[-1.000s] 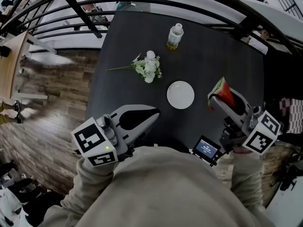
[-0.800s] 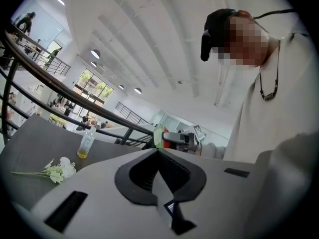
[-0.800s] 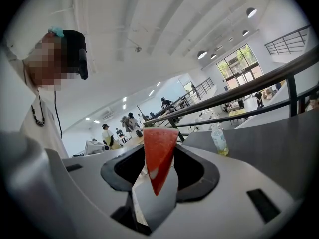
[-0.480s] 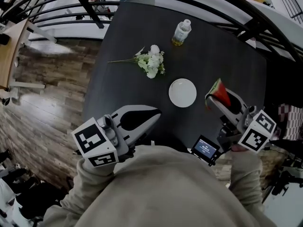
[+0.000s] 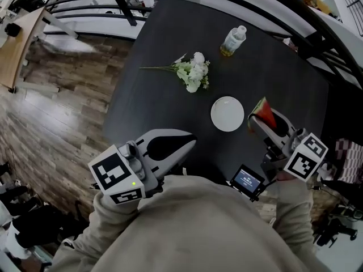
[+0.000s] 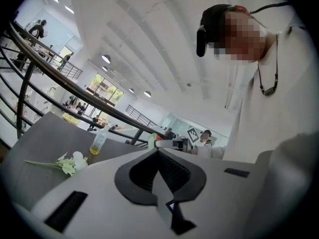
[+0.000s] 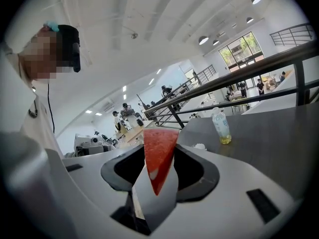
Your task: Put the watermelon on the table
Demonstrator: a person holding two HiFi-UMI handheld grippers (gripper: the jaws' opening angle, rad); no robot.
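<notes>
My right claw (image 5: 256, 122) grips the watermelon (image 5: 265, 113) wedge, rind outward, over the bench (image 5: 159, 84) just right of the plate (image 5: 227, 114), while my left claw (image 5: 191, 142) sits closed and empty.

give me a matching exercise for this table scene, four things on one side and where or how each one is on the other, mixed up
Things
1. watermelon slice
2. plate
3. bottle
4. flowers

Places or states
A. lying on the table, stems pointing to the head view's left
B. standing upright near the table's far edge
C. clamped in the right gripper, above the table
D. flat on the table with nothing on it, between the flowers and the right gripper

Pairs: 1-C, 2-D, 3-B, 4-A
</notes>
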